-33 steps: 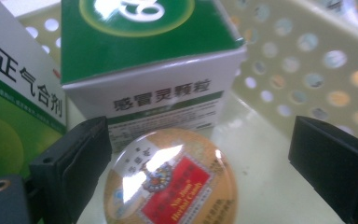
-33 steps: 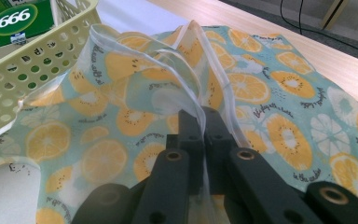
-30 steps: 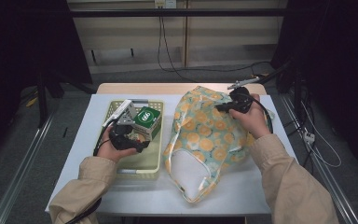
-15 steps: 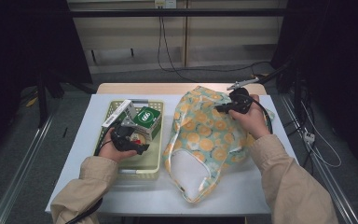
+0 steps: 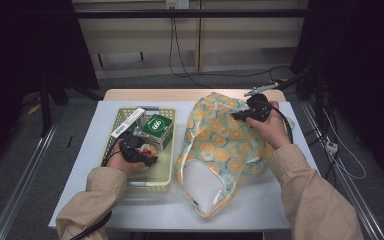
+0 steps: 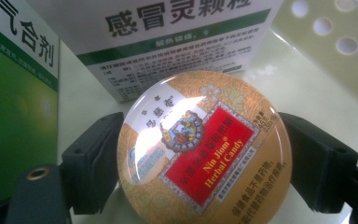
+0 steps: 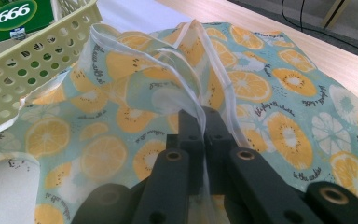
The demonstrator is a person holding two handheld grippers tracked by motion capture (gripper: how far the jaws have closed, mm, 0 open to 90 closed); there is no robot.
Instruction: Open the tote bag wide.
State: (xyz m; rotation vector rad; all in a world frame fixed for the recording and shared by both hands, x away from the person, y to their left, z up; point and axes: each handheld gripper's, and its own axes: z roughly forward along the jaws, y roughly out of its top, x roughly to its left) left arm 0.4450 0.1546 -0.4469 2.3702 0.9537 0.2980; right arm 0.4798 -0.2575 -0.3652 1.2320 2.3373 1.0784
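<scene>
On the table, the basket [image 5: 166, 176] holds boxes; left jaws clamp the candy tin [image 6: 204, 149], right jaws pinch the bag [image 7: 279, 88].

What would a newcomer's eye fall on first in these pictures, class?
First, the orange-slice patterned bag sprawled across the table's right half, its edge pinched in the right gripper. Next, the round gold candy tin between the left gripper's jaws, inside the pale green basket at left, beside medicine boxes.

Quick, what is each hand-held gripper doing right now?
Left hand-held gripper: closed on the round candy tin.
Right hand-held gripper: closed on the fruit-print bag.
</scene>
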